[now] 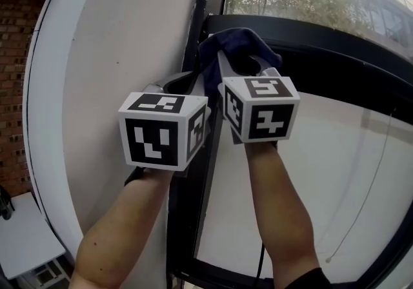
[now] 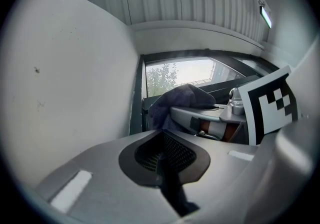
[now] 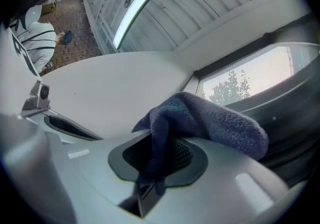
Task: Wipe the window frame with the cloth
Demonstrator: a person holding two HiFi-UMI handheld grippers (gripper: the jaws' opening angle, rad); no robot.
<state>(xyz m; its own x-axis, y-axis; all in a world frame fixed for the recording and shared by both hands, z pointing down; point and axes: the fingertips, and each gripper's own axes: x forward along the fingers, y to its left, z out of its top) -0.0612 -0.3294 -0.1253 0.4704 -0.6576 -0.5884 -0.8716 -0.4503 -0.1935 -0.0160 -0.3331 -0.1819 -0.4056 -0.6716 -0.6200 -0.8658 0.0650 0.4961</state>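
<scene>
Black metal window frame [image 1: 193, 29] hugs the white wall [image 1: 110, 36], so we judge open room lies only down it, with the corner just above. The dark blue terry cloth [image 1: 233, 49] looks soft, light and floppy. Our right gripper [image 1: 240, 68] is clamped on one fold, the rest bunched at the corner. Left gripper [image 1: 173, 82] is closed and empty.
</scene>
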